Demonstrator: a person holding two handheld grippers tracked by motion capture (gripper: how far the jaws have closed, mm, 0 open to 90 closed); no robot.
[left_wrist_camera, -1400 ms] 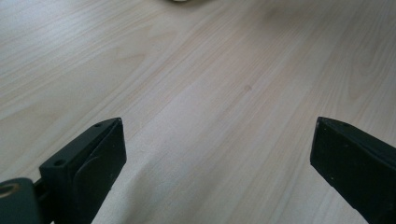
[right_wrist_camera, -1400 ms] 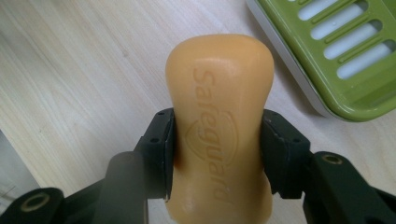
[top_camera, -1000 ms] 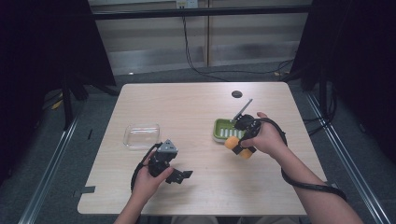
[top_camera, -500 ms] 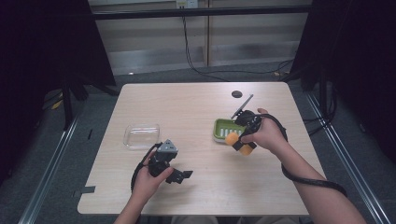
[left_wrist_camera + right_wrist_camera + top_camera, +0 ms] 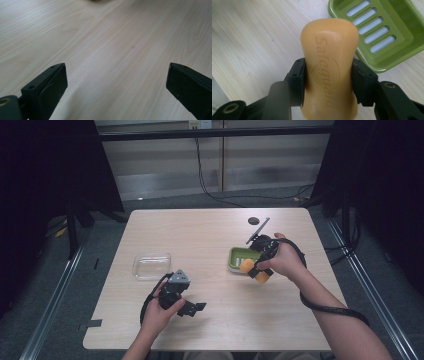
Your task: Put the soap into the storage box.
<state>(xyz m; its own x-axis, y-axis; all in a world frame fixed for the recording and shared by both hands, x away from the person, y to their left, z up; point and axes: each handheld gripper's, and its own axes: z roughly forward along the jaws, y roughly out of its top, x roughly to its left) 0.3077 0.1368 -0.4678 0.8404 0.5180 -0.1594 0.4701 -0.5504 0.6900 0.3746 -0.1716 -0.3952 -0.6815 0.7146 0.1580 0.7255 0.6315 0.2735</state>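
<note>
An orange bar of soap (image 5: 329, 67) stamped "Safeguard" sits clamped between the jaws of my right gripper (image 5: 328, 80), held a little above the table. In the high view the soap (image 5: 253, 271) hangs at the near left edge of the green slotted soap dish (image 5: 236, 256), with my right gripper (image 5: 256, 268) shut on it. The dish (image 5: 392, 30) lies up and to the right of the soap in the right gripper view, and holds nothing. My left gripper (image 5: 194, 308) rests low over the near left of the table, its jaws wide apart over bare wood (image 5: 117, 65).
A clear plastic lid or tray (image 5: 151, 264) lies left of centre. A dark round spot (image 5: 253, 221) and a thin grey stick (image 5: 258, 230) sit at the far right of the table. Black cables trail from both grippers.
My right gripper has drifted slightly right and away with the soap, staying by the dish's near edge. The left gripper has not moved.
</note>
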